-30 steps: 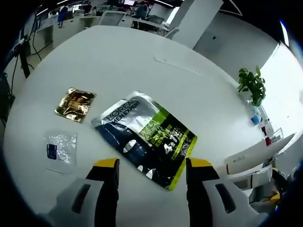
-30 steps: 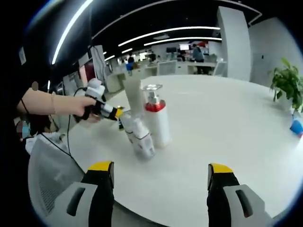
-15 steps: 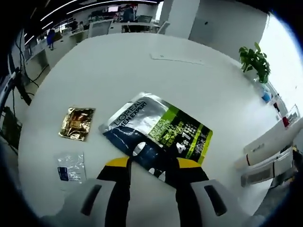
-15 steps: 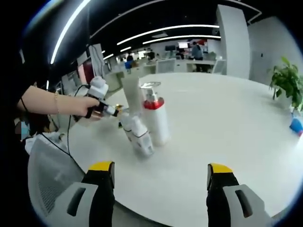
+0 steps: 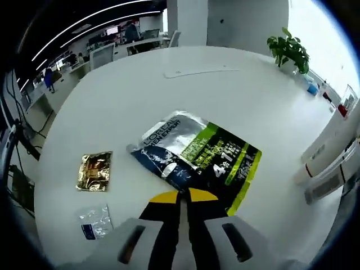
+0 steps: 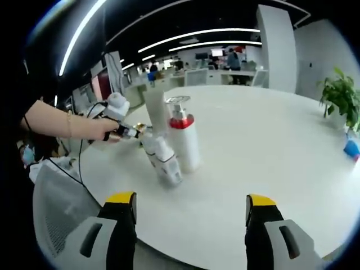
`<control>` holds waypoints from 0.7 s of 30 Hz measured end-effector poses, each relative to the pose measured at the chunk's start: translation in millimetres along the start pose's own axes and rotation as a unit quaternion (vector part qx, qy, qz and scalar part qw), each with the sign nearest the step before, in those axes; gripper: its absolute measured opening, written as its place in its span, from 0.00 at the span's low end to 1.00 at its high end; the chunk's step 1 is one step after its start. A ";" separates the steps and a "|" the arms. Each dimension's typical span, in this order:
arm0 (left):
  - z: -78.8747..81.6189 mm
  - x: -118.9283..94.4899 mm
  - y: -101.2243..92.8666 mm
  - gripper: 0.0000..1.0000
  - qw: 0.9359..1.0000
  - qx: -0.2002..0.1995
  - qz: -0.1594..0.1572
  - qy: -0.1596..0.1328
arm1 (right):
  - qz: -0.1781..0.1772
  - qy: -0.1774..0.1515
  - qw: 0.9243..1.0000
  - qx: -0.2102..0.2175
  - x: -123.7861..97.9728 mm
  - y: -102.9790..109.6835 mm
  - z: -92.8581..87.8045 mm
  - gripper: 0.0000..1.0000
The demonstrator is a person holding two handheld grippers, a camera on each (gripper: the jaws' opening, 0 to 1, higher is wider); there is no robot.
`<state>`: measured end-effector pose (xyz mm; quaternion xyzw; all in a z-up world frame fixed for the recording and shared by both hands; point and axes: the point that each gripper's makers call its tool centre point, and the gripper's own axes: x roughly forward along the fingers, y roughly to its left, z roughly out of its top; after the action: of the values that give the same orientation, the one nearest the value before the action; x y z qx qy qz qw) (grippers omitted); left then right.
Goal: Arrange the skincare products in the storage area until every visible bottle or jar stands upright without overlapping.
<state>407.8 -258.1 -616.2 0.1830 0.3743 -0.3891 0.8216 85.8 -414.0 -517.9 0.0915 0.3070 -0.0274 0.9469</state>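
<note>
So in the left gripper view our left hand-held gripper (image 5: 181, 198) has its yellow-tipped jaws pinched almost together, with nothing between them that we can see. The tips sit right at the near edge of the big L'Oreal sachet (image 5: 197, 154), which lies flat on the white round surface (image 5: 169, 84), well in from its edges. Whether the tips actually touch the pack, we can't tell. Toward the surface's edge there's a small gold sachet (image 5: 94, 171), and closer to us a clear little packet (image 5: 94, 221) with a blue label, both lying flat and apart from each other.

In the right gripper view our right hand-held gripper (image 6: 191, 205) is spread wide and holding nothing, hovering over the near edge of the surface. Further in, a white pump bottle (image 6: 183, 142) with a red collar stands upright, a tall white tube (image 6: 157, 110) stands just behind it, and a smaller white bottle (image 6: 162, 159) leans tilted against the pump bottle's side. A potted plant (image 6: 340, 101) sits at the far edge.
</note>
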 end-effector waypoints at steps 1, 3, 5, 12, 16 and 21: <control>1.0 2.6 2.1 0.00 1.000 -0.002 -0.001 -0.003 | -0.001 0.000 1.000 0.000 -0.1 -0.2 0.1 0.83; 0.7 6.6 6.9 0.00 1.000 -0.005 -0.006 -0.003 | -0.001 0.000 1.000 -0.001 0.1 -0.5 -0.1 0.83; 0.5 6.3 3.6 0.00 0.999 -0.031 -0.023 -0.004 | -0.001 0.001 1.000 -0.001 0.2 -0.6 -0.2 0.83; 7.2 -2.8 -1.3 0.00 0.990 -0.120 -0.073 -0.032 | -0.002 0.000 1.000 -0.002 0.1 -1.4 0.5 0.82; 15.9 -19.5 -2.9 0.00 0.987 -0.129 -0.085 -0.049 | -0.001 -0.002 1.000 -0.002 0.6 -0.8 1.1 0.83; 25.4 -46.3 -3.6 0.00 0.977 -0.170 -0.101 -0.076 | 0.002 0.000 1.000 -0.007 1.1 0.9 1.0 0.83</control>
<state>397.7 -252.1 -564.6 -0.0283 0.3882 -0.4136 0.8230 87.4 -413.3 -517.6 0.0856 0.3069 -0.0235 0.9476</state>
